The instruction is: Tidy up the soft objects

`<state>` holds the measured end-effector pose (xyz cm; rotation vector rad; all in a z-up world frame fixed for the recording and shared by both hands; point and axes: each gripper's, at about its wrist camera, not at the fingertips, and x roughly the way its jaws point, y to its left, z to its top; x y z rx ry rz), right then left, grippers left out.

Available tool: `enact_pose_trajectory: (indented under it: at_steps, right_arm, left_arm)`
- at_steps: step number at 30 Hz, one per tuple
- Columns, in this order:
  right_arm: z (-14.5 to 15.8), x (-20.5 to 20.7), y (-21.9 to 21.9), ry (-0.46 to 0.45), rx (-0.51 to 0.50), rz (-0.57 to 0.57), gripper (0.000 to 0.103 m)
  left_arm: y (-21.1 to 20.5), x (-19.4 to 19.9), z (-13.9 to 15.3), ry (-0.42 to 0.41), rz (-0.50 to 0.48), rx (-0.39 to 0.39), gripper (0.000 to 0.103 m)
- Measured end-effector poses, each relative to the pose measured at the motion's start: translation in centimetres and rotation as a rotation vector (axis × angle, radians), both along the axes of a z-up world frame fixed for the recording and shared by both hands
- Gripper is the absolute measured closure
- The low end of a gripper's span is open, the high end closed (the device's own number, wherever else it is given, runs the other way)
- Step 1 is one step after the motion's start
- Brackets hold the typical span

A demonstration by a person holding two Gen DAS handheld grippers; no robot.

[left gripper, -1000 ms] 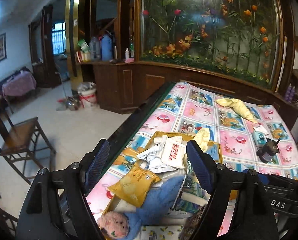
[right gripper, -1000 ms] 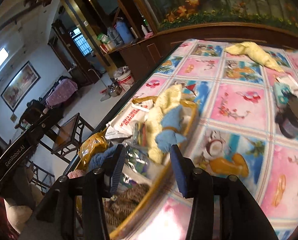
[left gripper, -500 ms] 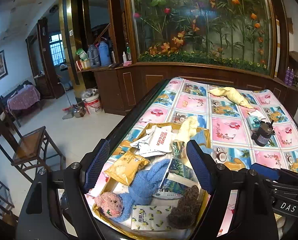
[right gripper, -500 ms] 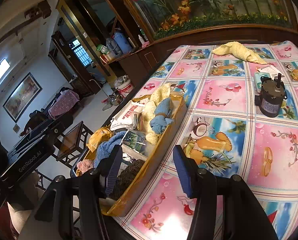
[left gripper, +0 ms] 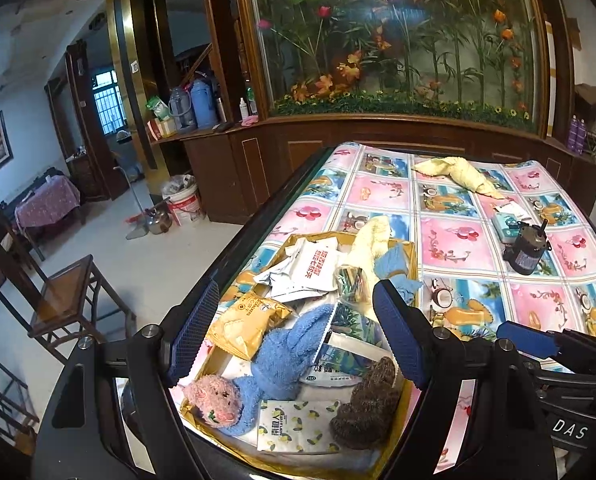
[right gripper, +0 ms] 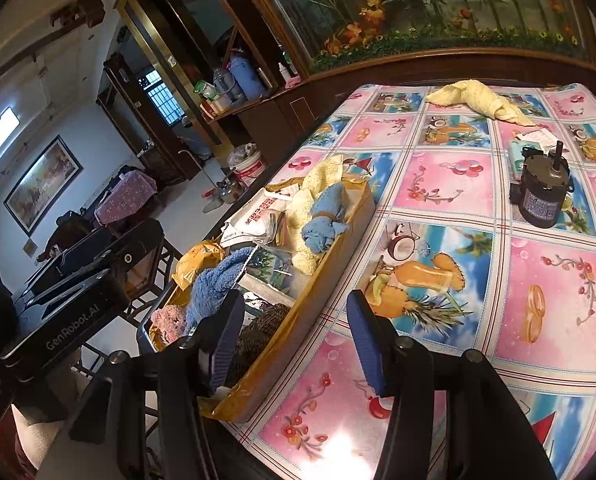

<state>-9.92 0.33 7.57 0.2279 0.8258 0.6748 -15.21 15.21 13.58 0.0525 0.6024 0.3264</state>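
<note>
Left wrist view shows the tray (left gripper: 412, 258) already full of soft things; one yellow towel (left gripper: 456, 173) remains outside. Both tongs are released, empty.

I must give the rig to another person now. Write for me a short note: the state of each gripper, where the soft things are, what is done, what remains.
Left gripper: open, empty, hovering above the tray.
Right gripper: open, empty; its jaws have just been opening, and they straddle the tray's near right wall.
In the tray: pink and blue plush toy, brown knitted piece, blue cloth on a yellow cloth, mixed with snack packets and tissue packs.
Still out: yellow towel at the far end of the table, beyond the small motor.
Left to do: fetch the towel, probably tidy the tray.
</note>
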Motion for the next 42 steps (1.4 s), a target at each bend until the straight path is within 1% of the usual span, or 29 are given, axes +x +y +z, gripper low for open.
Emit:
enact_pose_trajectory:
  at_steps: [19, 22, 25, 31, 37, 42]
  right_arm:
    - [-1.6, 0.5, 0.9, 0.046, -0.017, 0.012, 0.049]
    - [-2.0, 0.6, 1.0, 0.058, -0.017, 0.019, 0.049]
    - [-2.3, 1.1, 1.0, 0.075, 0.000, 0.023, 0.049]
    - [-1.5, 1.9, 2.2, 0.074, 0.029, 0.044, 0.049]
    - [0.2, 1.2, 5.2, 0.034, 0.050, 0.100, 0.049]
    - [0.7, 0.7, 8.3, 0.034, 0.033, 0.157, 0.049]
  left_arm:
    - [0.1, 1.3, -1.4, 0.043, -0.024, -0.026, 0.022]
    - [0.5, 1.3, -1.3, 0.046, -0.020, -0.043, 0.022]
    - [1.4, 0.7, -1.0, 0.050, -0.014, -0.092, 0.022]
    - [4.1, -1.7, -0.4, 0.016, 0.051, -0.153, 0.022]
    - [7.0, -4.3, 0.8, -0.025, 0.130, -0.171, 0.022]
    - [9.2, -6.5, 1.7, -0.061, 0.180, -0.189, 0.022]
